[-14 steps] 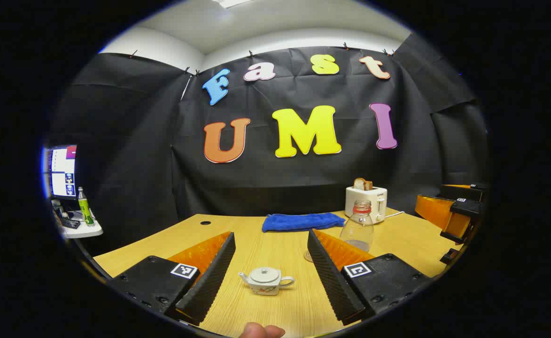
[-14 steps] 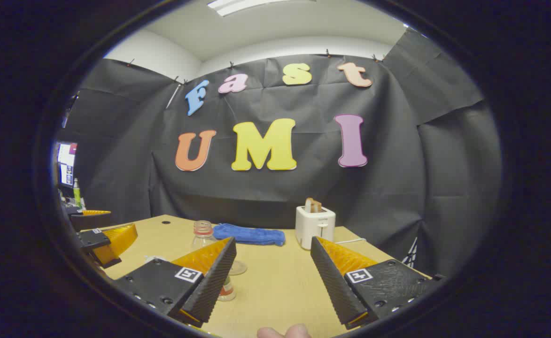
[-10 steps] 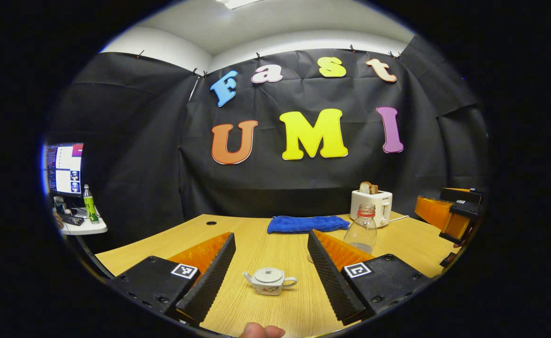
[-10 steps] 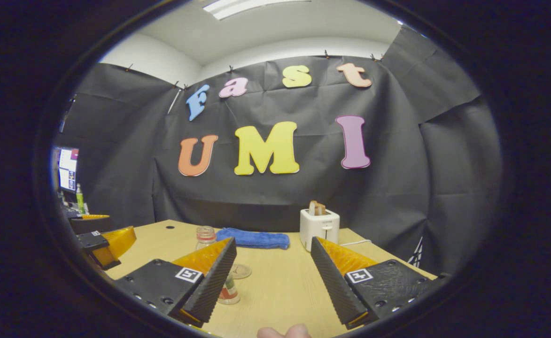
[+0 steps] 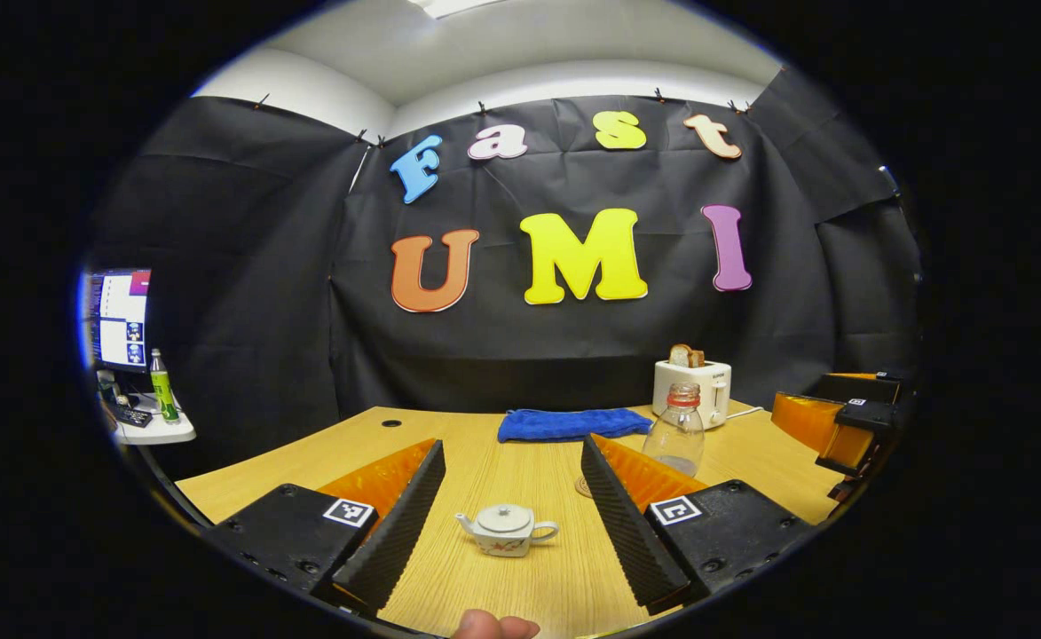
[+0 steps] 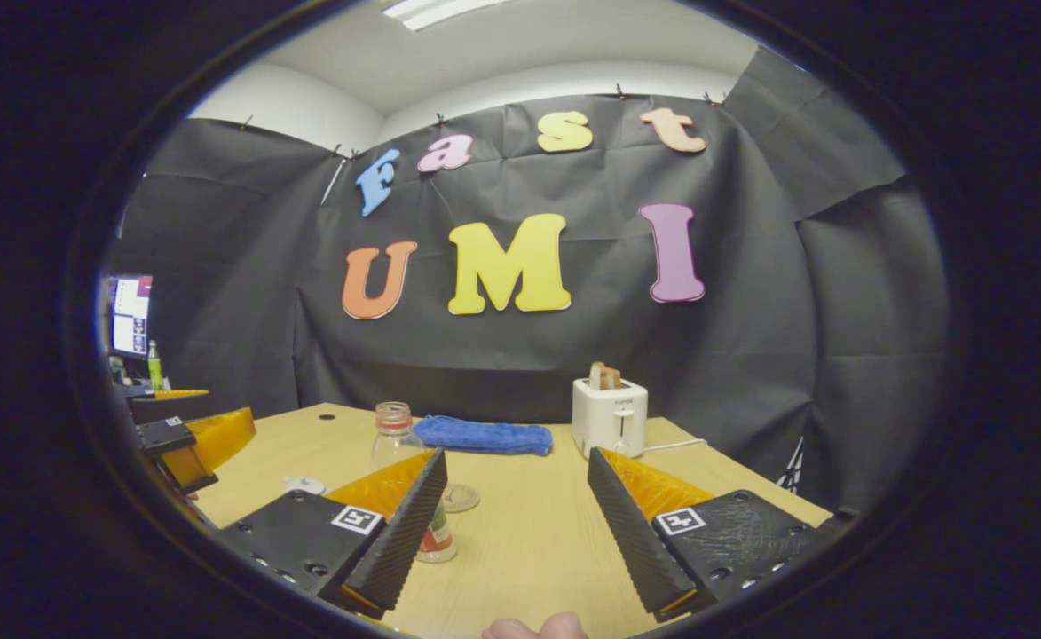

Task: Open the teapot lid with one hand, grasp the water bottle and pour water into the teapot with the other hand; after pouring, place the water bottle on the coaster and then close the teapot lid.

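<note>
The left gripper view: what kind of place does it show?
Probably a recording booth set up like a kitchen corner: a wooden table before a black cloth wall, with a teapot, a toaster and a monitor at the side.

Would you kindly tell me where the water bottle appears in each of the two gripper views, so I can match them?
Left gripper view: the water bottle stands right of centre on the table, just beyond that claw's right-hand finger, in front of the toaster.
Right gripper view: the water bottle stands left of centre, partly behind that claw's left-hand finger.
Shared landmark: the blue cloth at the table's far edge.
</note>
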The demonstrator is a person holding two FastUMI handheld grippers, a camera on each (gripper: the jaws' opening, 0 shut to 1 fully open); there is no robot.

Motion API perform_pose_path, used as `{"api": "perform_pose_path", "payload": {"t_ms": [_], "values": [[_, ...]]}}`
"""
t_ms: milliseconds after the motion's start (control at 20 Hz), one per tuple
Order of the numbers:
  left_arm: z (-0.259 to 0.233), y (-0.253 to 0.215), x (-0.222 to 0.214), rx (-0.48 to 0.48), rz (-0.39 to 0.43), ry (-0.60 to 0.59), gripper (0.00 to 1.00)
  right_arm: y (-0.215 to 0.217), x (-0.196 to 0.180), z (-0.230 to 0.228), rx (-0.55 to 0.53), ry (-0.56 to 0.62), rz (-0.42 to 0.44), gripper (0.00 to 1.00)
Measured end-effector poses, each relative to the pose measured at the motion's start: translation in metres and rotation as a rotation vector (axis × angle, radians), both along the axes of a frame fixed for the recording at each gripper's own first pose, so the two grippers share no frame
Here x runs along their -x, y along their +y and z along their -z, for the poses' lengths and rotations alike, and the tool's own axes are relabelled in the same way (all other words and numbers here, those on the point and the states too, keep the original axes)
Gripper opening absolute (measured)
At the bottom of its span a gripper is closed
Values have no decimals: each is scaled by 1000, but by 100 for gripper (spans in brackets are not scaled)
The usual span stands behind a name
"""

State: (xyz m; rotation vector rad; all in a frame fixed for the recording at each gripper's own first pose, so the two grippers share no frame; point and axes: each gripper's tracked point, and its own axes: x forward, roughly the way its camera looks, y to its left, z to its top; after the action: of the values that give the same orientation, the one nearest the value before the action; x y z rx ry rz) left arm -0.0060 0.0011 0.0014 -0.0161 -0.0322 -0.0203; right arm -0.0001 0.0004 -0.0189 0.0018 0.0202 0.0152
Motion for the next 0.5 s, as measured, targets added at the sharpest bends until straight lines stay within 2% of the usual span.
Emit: {"api": "perform_pose_path", "payload": {"t_ms": [500], "values": [[29,1,-4,4,61,61,97,21,-7,9,2,12,-32,97]]}}
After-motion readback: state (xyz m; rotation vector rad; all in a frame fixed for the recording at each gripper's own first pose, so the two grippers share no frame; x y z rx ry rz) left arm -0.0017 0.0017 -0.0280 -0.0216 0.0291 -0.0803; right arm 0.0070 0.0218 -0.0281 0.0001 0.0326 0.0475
